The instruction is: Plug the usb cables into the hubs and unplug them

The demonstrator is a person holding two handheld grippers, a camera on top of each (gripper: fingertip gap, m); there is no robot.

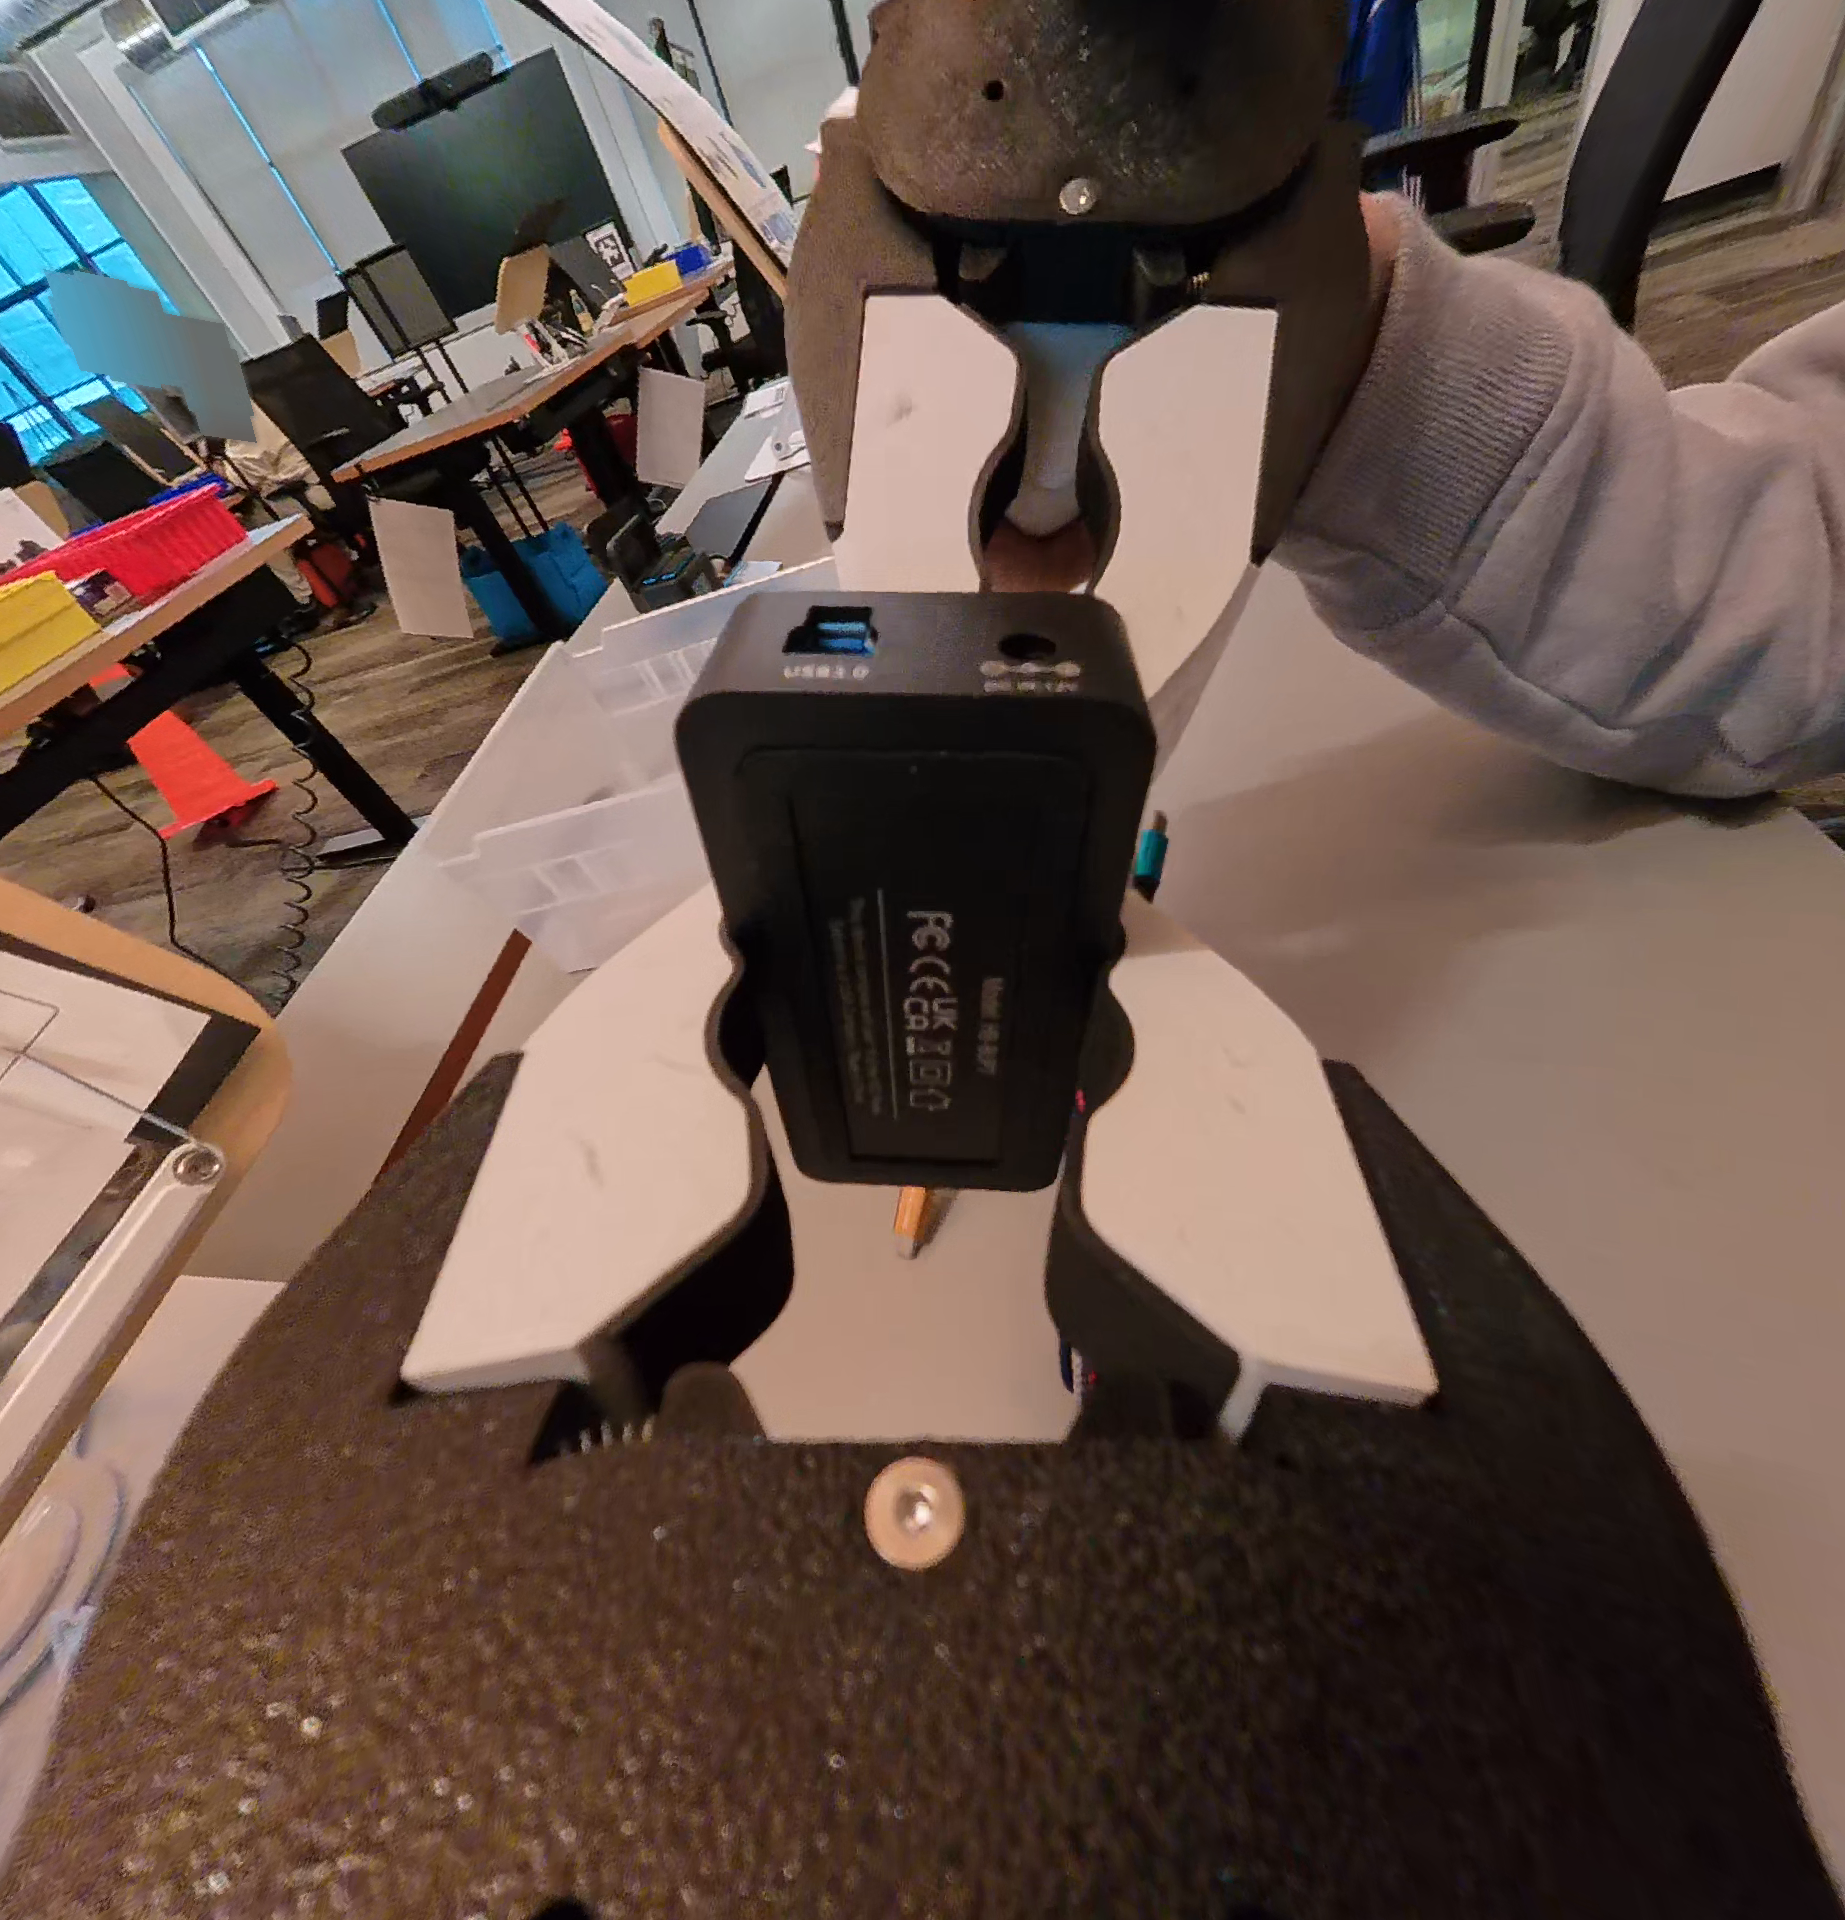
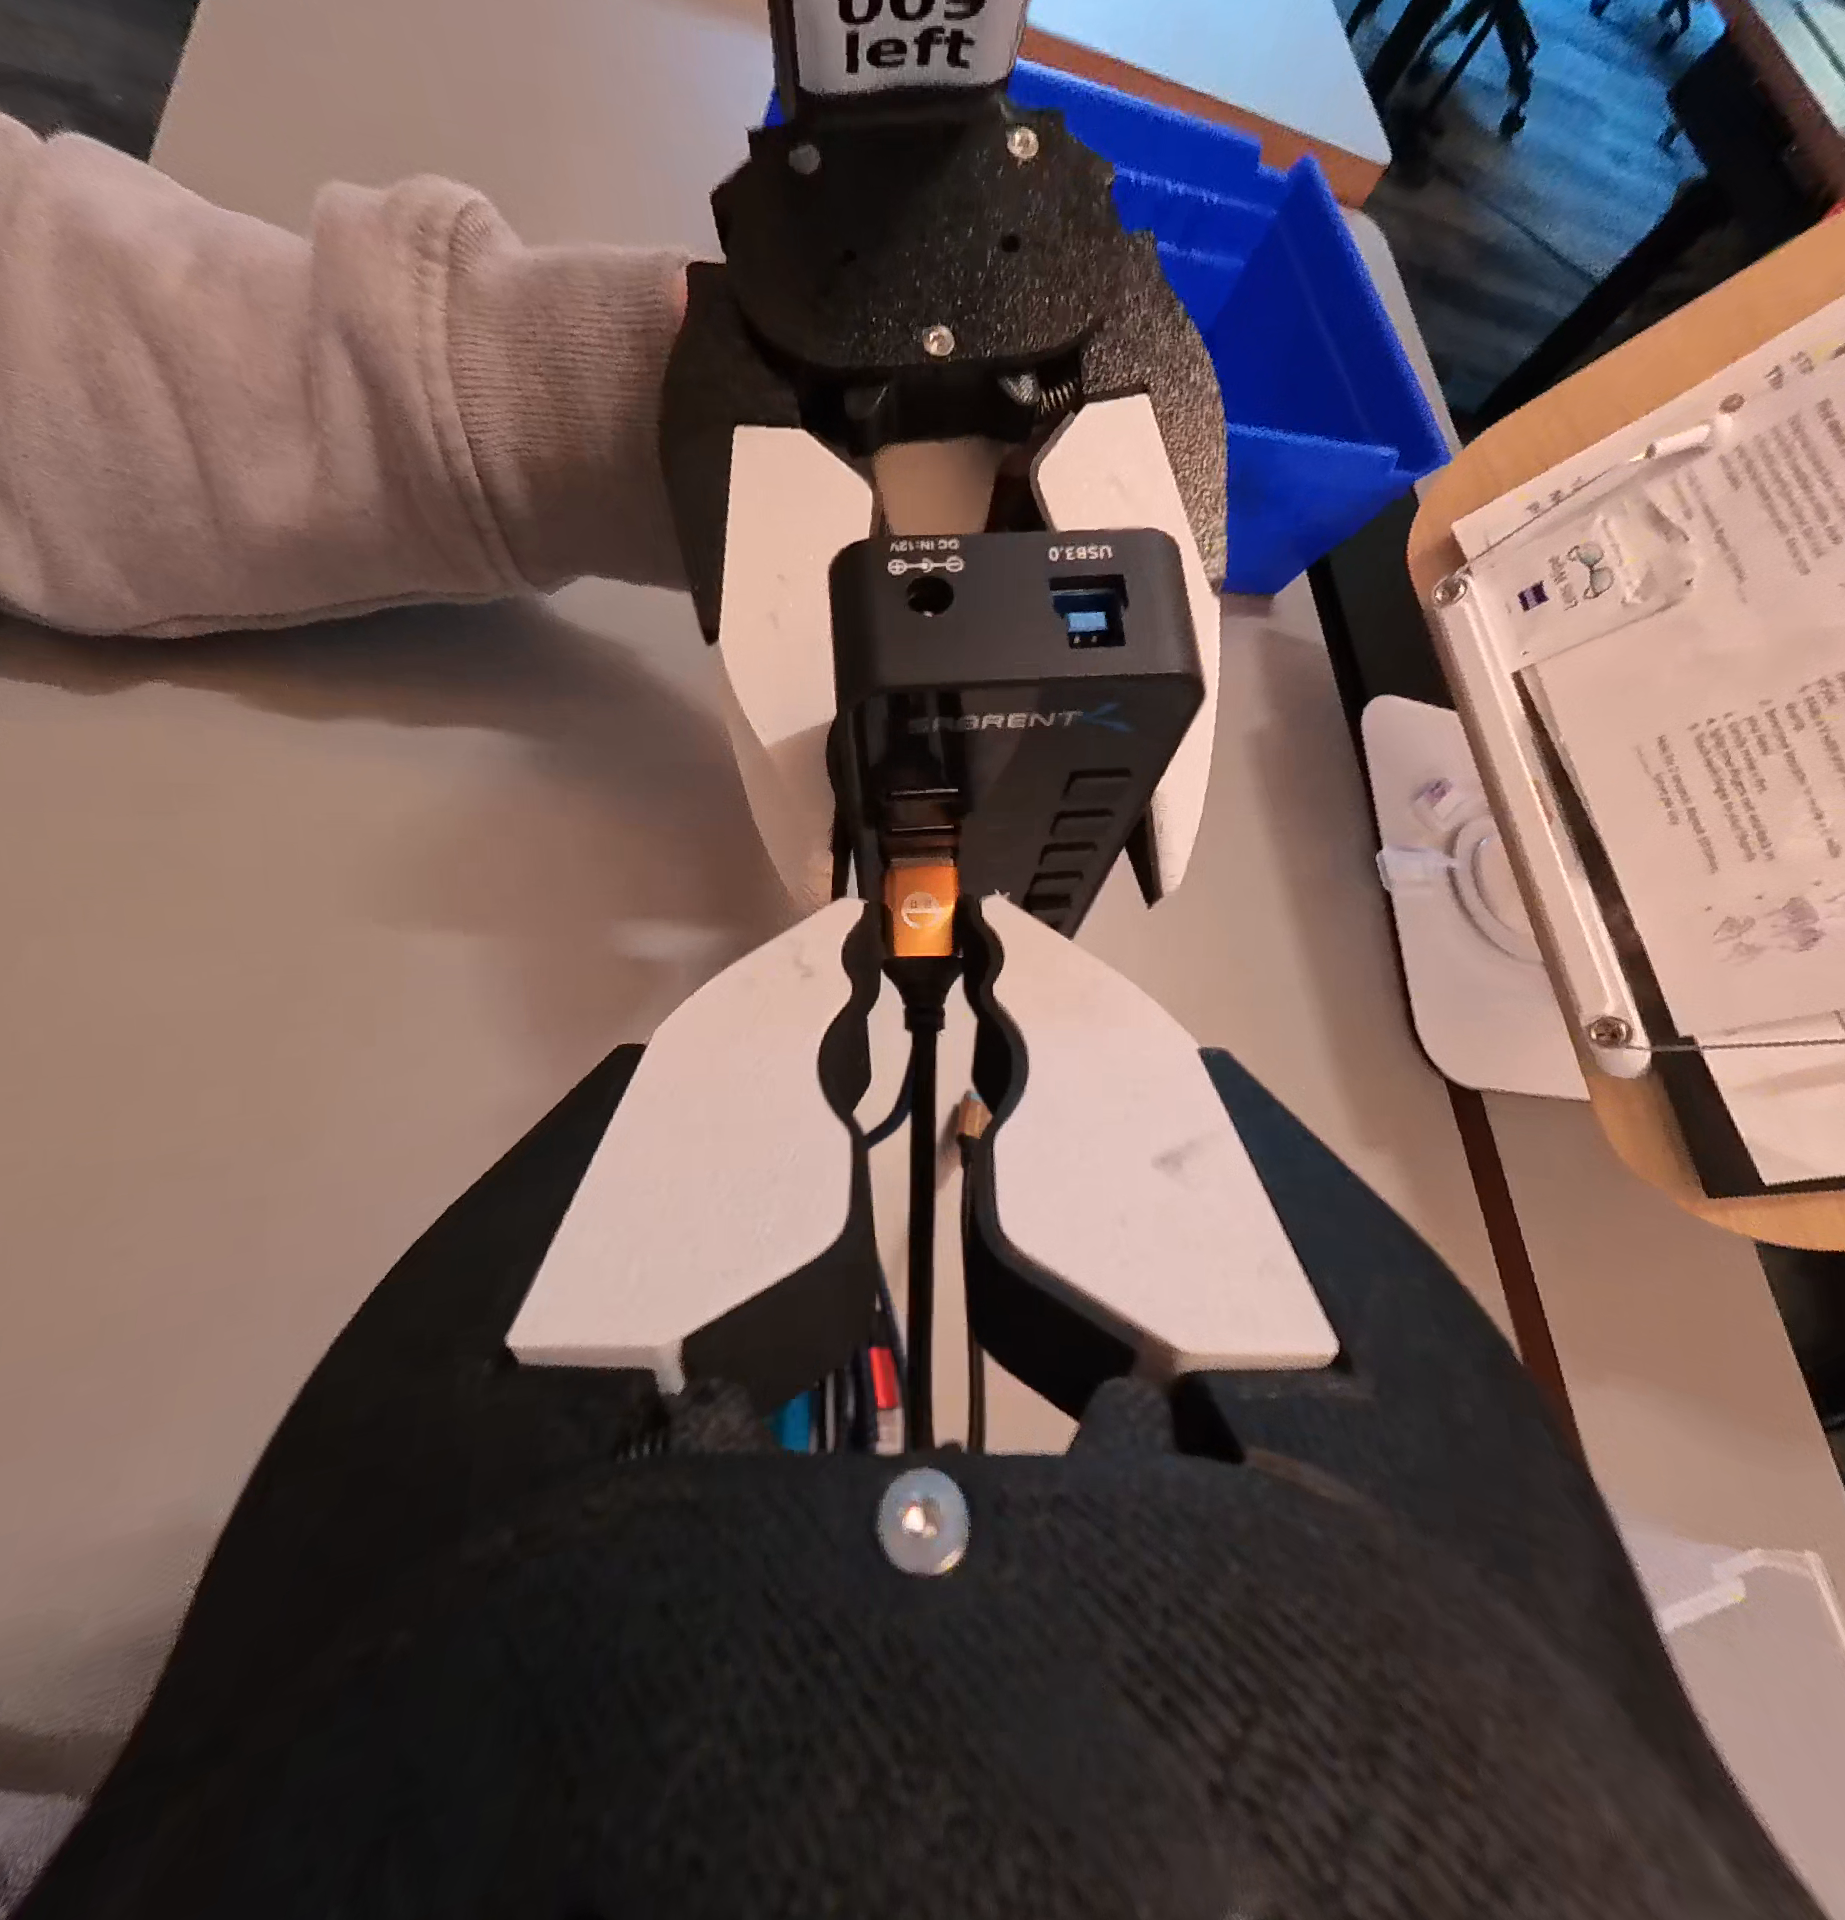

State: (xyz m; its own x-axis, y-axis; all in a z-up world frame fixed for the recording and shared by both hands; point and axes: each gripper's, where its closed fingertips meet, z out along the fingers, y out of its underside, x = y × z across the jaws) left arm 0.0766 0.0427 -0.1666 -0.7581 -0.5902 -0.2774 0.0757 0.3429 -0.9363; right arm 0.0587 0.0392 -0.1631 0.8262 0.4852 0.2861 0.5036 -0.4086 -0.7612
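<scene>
A black USB hub (image 1: 918, 727) is clamped between the white fingers of my left gripper (image 1: 923, 935), label side toward that camera. In the right wrist view the hub (image 2: 1011, 665) shows its port side, with my left gripper (image 2: 985, 831) behind it. My right gripper (image 2: 920, 925) is shut on an orange USB plug (image 2: 923, 920). The plug's metal tip sits at a port on the hub's face; I cannot tell how deep. Its black cable (image 2: 923, 1195) runs back between my fingers. My right gripper (image 1: 1043, 540) faces the hub's far end in the left wrist view.
The grey table (image 1: 1520, 1039) lies below, with loose cable ends (image 2: 882, 1371) under my right gripper. A blue bin (image 2: 1282, 343) stands behind the hub. A wooden board with papers (image 2: 1676, 727) and a bagged white cable (image 2: 1469, 883) lie at the right. Clear plastic bins (image 1: 585, 790) stand left.
</scene>
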